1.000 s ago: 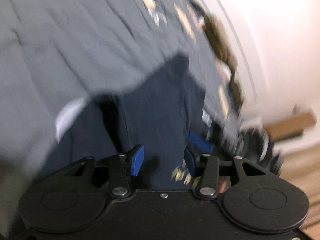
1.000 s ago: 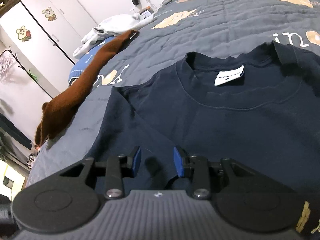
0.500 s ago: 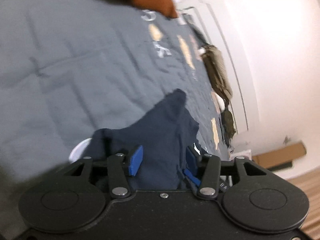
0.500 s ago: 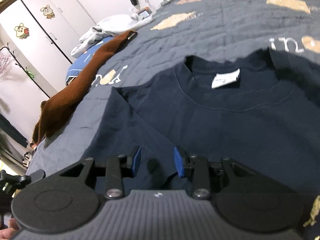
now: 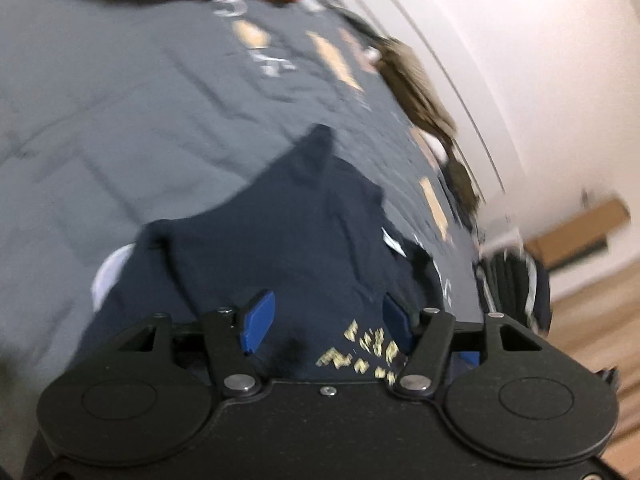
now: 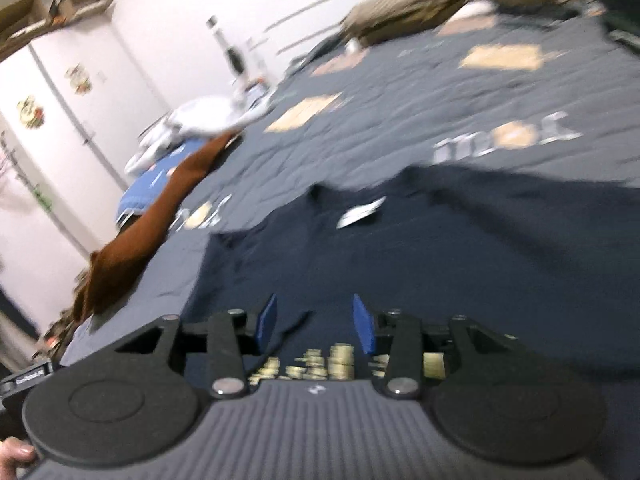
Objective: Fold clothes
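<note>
Lying flat on the bedspread (image 6: 400, 120), the navy shirt (image 6: 440, 248) rests unheld.

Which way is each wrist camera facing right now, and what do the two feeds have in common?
Left wrist: on the left gripper, looking down across the navy T-shirt and grey bedspread toward a white wall; jaws apart, just opening.
Right wrist: on the right gripper, facing up the bed toward wardrobes; jaws apart, just opening; a hand shows bottom left.
Shared: T-shirt, bedspread, brown garment.
</note>
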`<state>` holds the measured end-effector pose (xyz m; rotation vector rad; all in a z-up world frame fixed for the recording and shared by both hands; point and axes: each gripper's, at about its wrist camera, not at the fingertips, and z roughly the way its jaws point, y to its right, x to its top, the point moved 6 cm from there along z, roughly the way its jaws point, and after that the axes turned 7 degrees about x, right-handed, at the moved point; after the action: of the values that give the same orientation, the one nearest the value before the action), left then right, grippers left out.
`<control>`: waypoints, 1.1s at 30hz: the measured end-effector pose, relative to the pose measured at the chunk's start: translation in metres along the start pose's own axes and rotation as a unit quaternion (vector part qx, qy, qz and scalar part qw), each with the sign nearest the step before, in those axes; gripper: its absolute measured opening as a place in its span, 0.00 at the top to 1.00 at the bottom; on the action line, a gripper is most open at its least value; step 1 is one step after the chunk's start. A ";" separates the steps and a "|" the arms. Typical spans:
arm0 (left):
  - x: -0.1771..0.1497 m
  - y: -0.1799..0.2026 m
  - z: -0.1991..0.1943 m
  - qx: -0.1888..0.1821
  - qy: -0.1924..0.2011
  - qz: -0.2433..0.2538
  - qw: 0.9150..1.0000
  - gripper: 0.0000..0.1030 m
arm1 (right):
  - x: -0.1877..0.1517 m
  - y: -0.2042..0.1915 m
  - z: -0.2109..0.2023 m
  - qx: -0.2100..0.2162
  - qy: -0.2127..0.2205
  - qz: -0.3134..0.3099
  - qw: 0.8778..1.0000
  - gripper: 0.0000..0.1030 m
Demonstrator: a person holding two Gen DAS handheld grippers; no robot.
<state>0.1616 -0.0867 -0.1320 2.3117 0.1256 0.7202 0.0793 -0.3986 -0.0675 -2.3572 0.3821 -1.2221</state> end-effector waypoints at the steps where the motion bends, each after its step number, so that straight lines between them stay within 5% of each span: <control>1: -0.003 0.010 -0.002 0.002 0.006 0.027 1.000 0.36 | 0.001 0.008 -0.013 -0.014 0.011 0.000 1.000 0.54; 4: -0.017 0.035 -0.007 0.008 0.027 0.105 0.994 0.26 | -0.002 0.031 -0.046 -0.048 0.034 0.011 0.998 0.52; 11: -0.052 0.080 0.001 -0.001 0.042 0.216 0.975 0.25 | -0.012 0.086 -0.109 -0.099 0.082 0.055 0.990 0.49; 17: -0.072 0.096 0.009 -0.005 0.034 0.241 0.970 0.24 | -0.014 0.144 -0.152 -0.116 0.123 0.141 0.975 0.49; 24: -0.082 0.104 0.020 -0.001 0.029 0.248 0.968 0.24 | -0.033 0.206 -0.180 -0.121 0.153 0.265 0.944 0.48; 33: -0.092 0.109 0.024 -0.002 0.020 0.258 0.966 0.24 | -0.046 0.232 -0.165 -0.143 0.140 0.287 0.937 0.48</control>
<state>0.0857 -0.2089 -0.1176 2.3434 -0.4783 1.0164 -0.0901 -0.6214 -0.1353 -2.0465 1.3173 -1.2601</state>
